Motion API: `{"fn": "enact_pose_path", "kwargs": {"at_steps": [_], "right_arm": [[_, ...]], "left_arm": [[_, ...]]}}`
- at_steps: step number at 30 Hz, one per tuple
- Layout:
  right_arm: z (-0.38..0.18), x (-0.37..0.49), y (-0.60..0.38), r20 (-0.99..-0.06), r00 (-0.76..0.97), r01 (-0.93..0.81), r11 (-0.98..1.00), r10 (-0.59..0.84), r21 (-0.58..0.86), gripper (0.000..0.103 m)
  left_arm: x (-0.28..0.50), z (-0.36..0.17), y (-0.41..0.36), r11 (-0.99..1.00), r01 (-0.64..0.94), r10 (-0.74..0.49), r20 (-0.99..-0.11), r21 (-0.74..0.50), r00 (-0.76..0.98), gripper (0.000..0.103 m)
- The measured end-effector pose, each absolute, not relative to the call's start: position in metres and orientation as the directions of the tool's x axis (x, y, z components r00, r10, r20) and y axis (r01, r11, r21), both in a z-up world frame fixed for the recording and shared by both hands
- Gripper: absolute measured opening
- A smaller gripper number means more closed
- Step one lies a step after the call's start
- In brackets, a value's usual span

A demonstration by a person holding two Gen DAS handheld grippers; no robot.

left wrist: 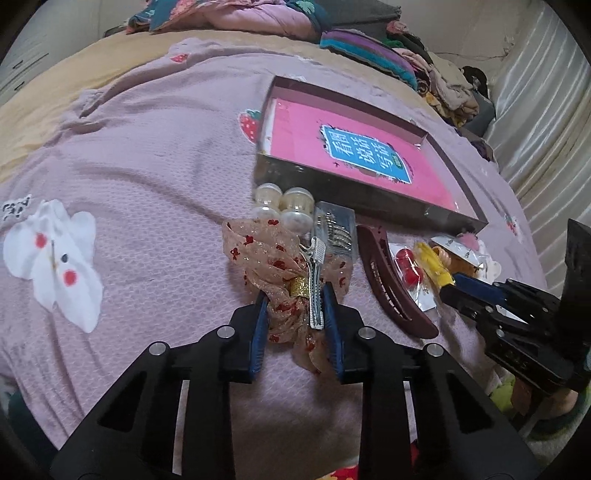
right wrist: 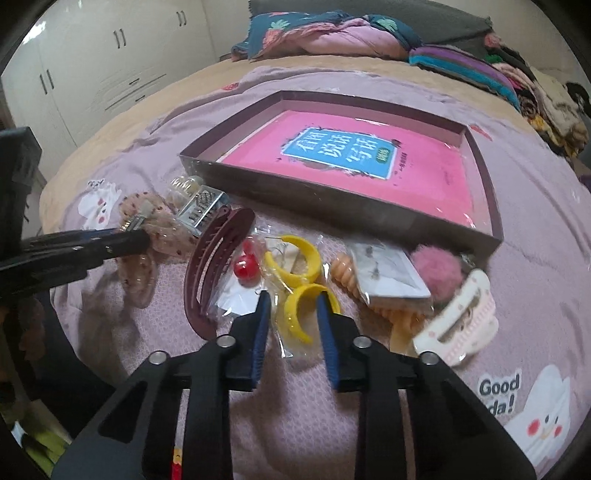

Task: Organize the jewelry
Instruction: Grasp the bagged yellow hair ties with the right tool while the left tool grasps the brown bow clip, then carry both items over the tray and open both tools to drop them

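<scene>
A shallow dark box [left wrist: 343,188] [right wrist: 303,199] with a pink book inside lies on the bed. Hair accessories lie in a row before it. My left gripper [left wrist: 295,295] is open around a beige scrunchie with red spots [left wrist: 269,258] and a silver clip [left wrist: 317,291]. It also shows in the right wrist view [right wrist: 129,236]. My right gripper [right wrist: 291,299] is open around a bagged yellow hoop earring [right wrist: 303,314]; a second yellow hoop [right wrist: 295,262] lies just beyond. A maroon banana clip [right wrist: 214,266] [left wrist: 391,284] lies between the two grippers.
Pearl hair ties [left wrist: 284,206], a clear box of pins [left wrist: 336,225], a red cherry piece [right wrist: 245,267], an orange spiral tie [right wrist: 351,280], a carded earring pack [right wrist: 388,273], a pink pompom [right wrist: 439,273] and a cream claw clip [right wrist: 461,317]. Folded bedding [right wrist: 332,33] lies behind.
</scene>
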State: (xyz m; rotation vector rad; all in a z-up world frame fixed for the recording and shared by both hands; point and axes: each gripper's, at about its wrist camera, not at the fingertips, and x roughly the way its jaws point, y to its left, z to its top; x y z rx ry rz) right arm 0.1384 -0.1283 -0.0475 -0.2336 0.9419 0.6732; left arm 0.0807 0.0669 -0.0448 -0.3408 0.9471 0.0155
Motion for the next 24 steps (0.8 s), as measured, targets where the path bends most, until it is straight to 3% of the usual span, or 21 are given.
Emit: {"fn": "enact_pose_path", "kwargs": {"at_steps": [8,24], "right_arm": [[-0.029,0.133,-0.138,-0.751,0.423,-0.627,0.762,0.507,0.161,0.015],[0.035,0.117,-0.211,-0.605,0.539,-0.563,0.785,0.586,0.258,0.015]], "left_arm": [[0.064,-0.026,0.078,0.949,-0.181,-0.099,-0.784,-0.260,0.613,0.019],[0.056,0.024,0.059,0.965,-0.156,-0.051,-0.732,-0.211,0.679,0.019]]}}
